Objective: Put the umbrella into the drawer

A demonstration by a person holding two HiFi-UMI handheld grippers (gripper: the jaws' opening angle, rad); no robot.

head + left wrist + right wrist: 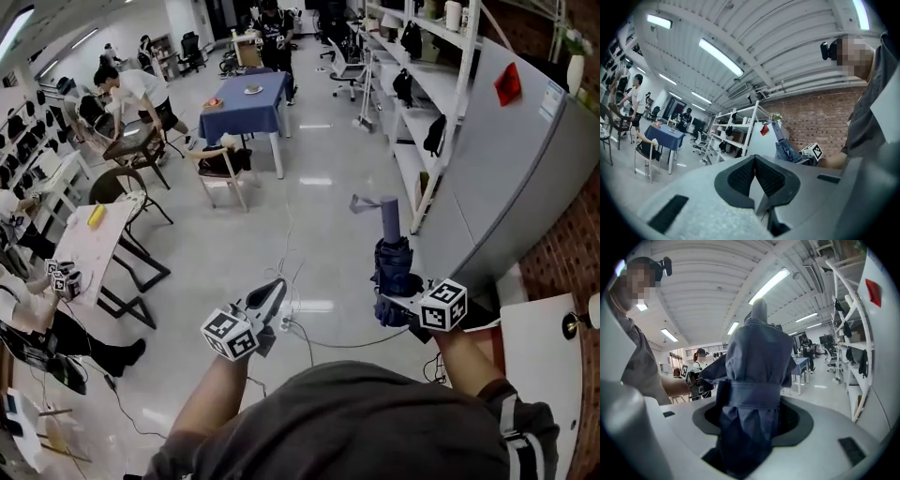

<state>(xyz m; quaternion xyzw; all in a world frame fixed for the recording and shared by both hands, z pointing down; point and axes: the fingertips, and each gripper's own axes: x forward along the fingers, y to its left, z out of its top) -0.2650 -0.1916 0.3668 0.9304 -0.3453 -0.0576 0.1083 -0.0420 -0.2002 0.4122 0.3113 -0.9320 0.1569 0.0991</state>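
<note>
The right gripper [397, 306] is clamped on a folded dark-blue fabric umbrella [392, 255] – its jaws press on the bundled cloth just below the wrap strap, as the right gripper view [751, 420] shows. The umbrella stands roughly upright in the grip, its grey stub end pointing away from the person, above the glossy pale floor [319, 216] and near the tall grey cabinet [525, 169]. The left gripper [277, 289] is empty – its jaws meet at the tips [754, 161], and it is held level beside the right one.
</note>
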